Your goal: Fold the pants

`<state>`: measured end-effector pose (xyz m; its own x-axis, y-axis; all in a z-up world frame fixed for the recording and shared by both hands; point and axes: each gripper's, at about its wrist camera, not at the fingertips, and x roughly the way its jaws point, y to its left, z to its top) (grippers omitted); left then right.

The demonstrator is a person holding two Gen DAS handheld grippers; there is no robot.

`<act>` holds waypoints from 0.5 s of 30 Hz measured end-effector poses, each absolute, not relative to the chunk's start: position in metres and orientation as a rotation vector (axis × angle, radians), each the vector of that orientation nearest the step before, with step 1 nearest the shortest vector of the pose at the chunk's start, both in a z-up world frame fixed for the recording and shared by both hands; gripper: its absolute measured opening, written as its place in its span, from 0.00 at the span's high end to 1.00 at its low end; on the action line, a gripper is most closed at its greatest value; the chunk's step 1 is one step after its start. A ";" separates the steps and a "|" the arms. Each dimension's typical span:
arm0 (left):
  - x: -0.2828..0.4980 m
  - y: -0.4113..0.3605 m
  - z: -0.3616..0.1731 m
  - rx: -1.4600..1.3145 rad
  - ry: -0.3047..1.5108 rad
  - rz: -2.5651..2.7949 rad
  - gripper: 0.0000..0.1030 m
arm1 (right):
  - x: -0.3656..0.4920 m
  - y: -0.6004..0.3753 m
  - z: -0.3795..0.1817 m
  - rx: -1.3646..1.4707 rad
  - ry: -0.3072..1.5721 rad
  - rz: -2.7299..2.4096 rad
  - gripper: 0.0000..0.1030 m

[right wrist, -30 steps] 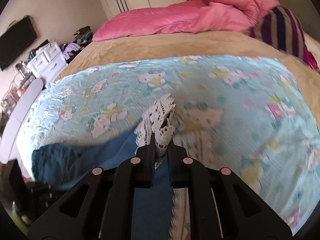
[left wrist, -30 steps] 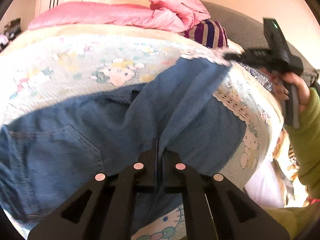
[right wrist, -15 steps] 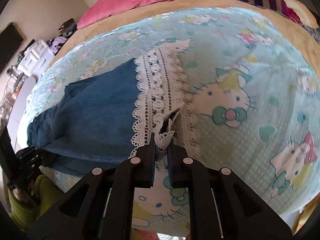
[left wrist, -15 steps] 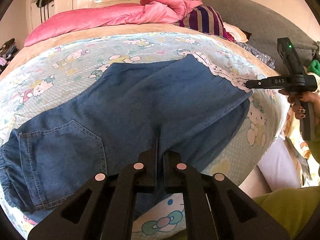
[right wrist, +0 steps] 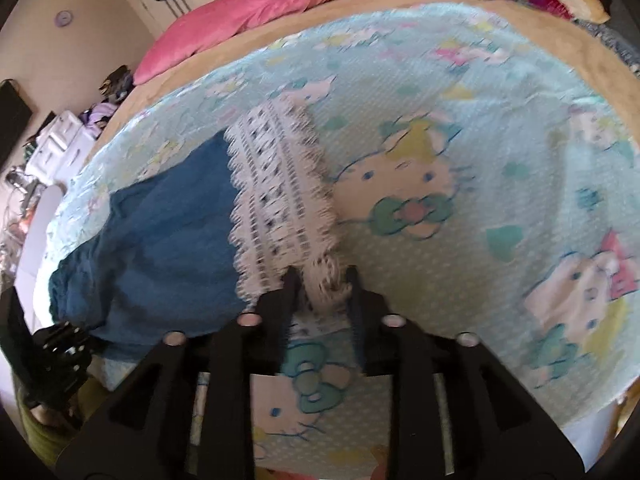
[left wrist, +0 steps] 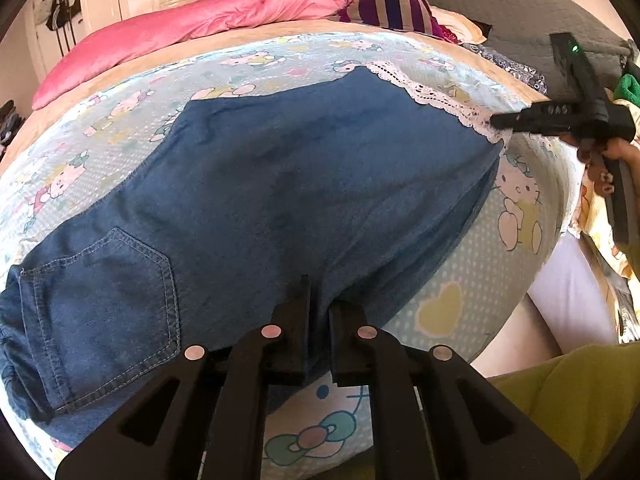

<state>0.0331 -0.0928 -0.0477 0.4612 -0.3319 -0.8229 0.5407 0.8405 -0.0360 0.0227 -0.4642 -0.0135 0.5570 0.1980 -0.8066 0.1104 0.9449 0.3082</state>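
Blue denim pants with a white lace-trimmed hem (left wrist: 304, 184) spread flat across the pale blue cartoon-cat bedspread (left wrist: 472, 280) on the bed, waistband and stitched back pocket (left wrist: 104, 284) toward the left of the left wrist view, lace hem (right wrist: 280, 196) out at the far right end. Left tool (left wrist: 319, 312) clamped together on a pinch of denim at the near edge, around the crotch seam. Right tool (right wrist: 322, 292) opening, a bunched tuft of lace between the jaws but apparently no longer squeezed; seen from the left wrist view (left wrist: 496, 122) right at the hem's corner.

Likely step: laying the leg out straight before the next fold.

Risks from here:
- Lace snagging on a pad of the right tool during withdrawal, dragging the hem back and rumpling the leg just flattened; the open weave and the bunched tuft make this plausible.
- Left tool pulling while the hem lies free, sliding the whole garment toward the bed's near edge, already close beneath the tool.
- Soft bedspread shifting with the denim, putting creases under the fold line.
- Pink duvet (left wrist: 208, 20) and striped cushion (left wrist: 388, 8) well apart, no hazard.
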 end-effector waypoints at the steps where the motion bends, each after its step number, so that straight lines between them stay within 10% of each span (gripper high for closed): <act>1: 0.033 -0.093 -0.048 0.244 0.950 -0.544 0.93 | 0.021 -0.466 -0.007 0.325 0.964 0.040 0.79; 6: 0.029 -0.095 -0.047 0.256 0.945 -0.553 0.82 | 0.016 -0.447 0.015 0.200 0.895 0.126 0.79; 11: 0.019 -0.089 -0.041 0.230 0.954 -0.564 0.49 | 0.024 -0.419 -0.004 0.124 0.967 0.216 0.79; 15: 0.005 -0.064 -0.025 0.154 0.928 -0.558 0.46 | 0.035 -0.425 -0.030 0.146 1.046 0.176 0.80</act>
<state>0.0050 -0.0645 -0.0254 0.4697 -0.3889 -0.7925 0.5180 0.8483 -0.1093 0.0348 -0.4251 -0.0302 0.4891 0.2135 -0.8457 -0.0747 0.9763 0.2033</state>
